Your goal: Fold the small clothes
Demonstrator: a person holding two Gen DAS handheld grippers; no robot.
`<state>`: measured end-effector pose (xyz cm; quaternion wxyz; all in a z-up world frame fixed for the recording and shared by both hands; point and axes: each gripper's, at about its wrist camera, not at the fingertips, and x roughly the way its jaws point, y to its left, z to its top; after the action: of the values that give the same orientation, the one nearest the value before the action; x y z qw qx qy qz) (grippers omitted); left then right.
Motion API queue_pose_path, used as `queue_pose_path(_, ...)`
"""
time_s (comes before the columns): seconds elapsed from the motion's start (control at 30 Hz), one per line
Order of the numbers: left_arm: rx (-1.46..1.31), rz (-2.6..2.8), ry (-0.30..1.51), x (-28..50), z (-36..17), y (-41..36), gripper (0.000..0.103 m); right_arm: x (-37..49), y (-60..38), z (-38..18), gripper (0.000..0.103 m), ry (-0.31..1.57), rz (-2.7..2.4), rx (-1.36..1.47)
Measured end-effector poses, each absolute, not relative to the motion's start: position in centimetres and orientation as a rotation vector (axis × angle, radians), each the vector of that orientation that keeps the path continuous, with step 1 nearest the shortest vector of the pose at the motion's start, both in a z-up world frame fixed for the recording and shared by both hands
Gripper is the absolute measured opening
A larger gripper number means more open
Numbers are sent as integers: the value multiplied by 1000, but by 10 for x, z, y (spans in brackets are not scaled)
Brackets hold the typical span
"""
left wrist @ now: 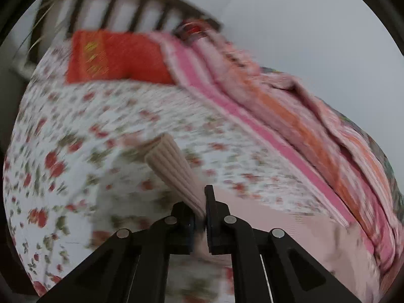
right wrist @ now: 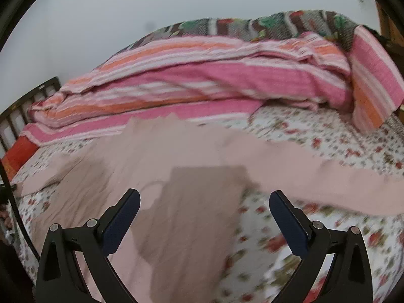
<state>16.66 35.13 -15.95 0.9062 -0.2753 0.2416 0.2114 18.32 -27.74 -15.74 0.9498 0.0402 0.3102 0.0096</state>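
No writing or label can be read anywhere; both views are smeared by motion blur. The left gripper (left wrist: 200, 209) is clamped on the ribbed cuff (left wrist: 171, 166) of a pale pink garment (right wrist: 176, 151), which lies spread across the floral bedsheet (left wrist: 75, 131). The right gripper (right wrist: 204, 202) hangs over the garment with its jaws wide apart, holding nothing. A striped pink blanket (right wrist: 202, 75) is bunched behind, and a red pillow (left wrist: 113, 58) lies near the slatted headboard (left wrist: 126, 5). The garment's lower part is cut off.
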Motion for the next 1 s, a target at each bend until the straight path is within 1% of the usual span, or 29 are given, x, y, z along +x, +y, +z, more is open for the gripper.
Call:
queue_pose_path(0.13, -455, 281, 461, 189, -116, 290, 7, 178, -312, -158, 101, 597, -37, 123)
queue_pose_path(0.27, -353, 119, 453, 221, -78, 201, 7, 169, -347, -164, 101, 576, -65, 196)
queue_pose_path(0.47, -221, -66, 459, 259, -51, 64, 7, 152, -401, -171, 101, 558, -91, 330)
queue_pose_path(0.57, -148, -156, 498, 271, -60, -11, 7, 145, -422, -170, 101, 552, -80, 384)
queue_pose_path(0.63, -110, -211, 538, 278, -77, -55, 7, 140, -429, -168, 101, 538, -90, 391)
queue_pose_path(0.77, -88, -286, 634, 285, -115, -116, 7, 135, -439, -163, 101, 528, -101, 398)
queue_pose_path(0.87, -86, -352, 701, 284, -138, -151, 9, 135, -440, -162, 101, 529, -95, 393)
queue_pose_path(0.93, -76, -392, 759, 285, -149, -166, 26, 139, -435, -164, 101, 547, -92, 371)
queue_pose_path(1.0, -87, -408, 793, 283, -152, -167, 55, 143, -428, -165, 101, 563, -81, 357)
